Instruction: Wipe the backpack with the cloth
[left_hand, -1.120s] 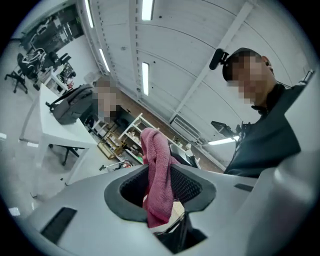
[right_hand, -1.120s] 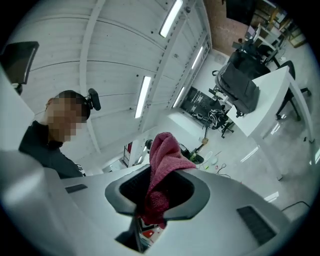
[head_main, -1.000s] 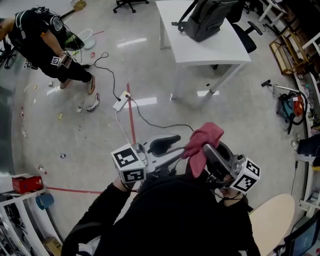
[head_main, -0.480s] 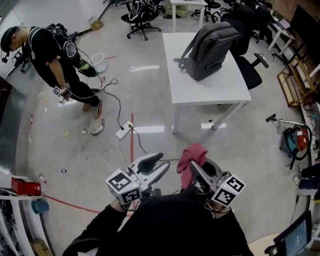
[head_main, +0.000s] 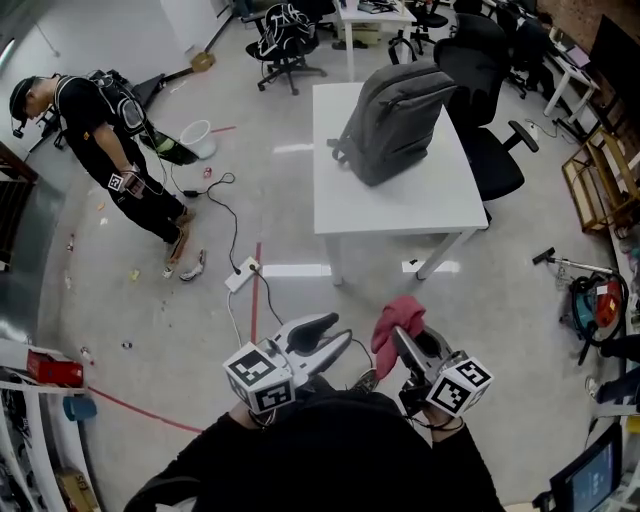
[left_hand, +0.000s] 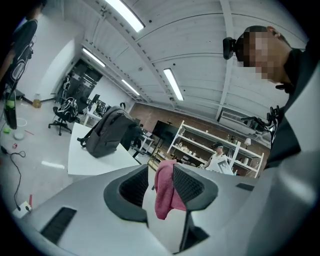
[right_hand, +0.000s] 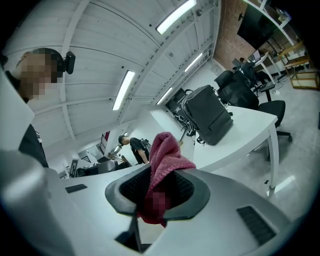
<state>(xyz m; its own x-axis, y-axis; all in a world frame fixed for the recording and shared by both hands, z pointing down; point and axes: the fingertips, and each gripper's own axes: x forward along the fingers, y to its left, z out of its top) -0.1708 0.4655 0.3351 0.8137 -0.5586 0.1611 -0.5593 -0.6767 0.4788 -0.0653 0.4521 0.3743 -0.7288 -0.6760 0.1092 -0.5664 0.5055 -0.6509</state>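
Backpack (head_main: 390, 118), grey, stands on its base on the white surface (head_main: 400, 205), well ahead of both grippers; each gripper view shows it there too. The pink cloth (head_main: 396, 322) is nowhere near it. It sits bunched in the jaws of my right gripper (head_main: 404, 340), which are closed narrow on it, with folds spilling above and below the pads. My left gripper (head_main: 328, 328) hangs just beside it, jaws partly apart with nothing gripped. Both are over the floor (head_main: 200, 300), short of the surface. A black office chair (head_main: 490, 140) sits at the surface's right side, and a person in black (head_main: 110, 130) stands off to the left.
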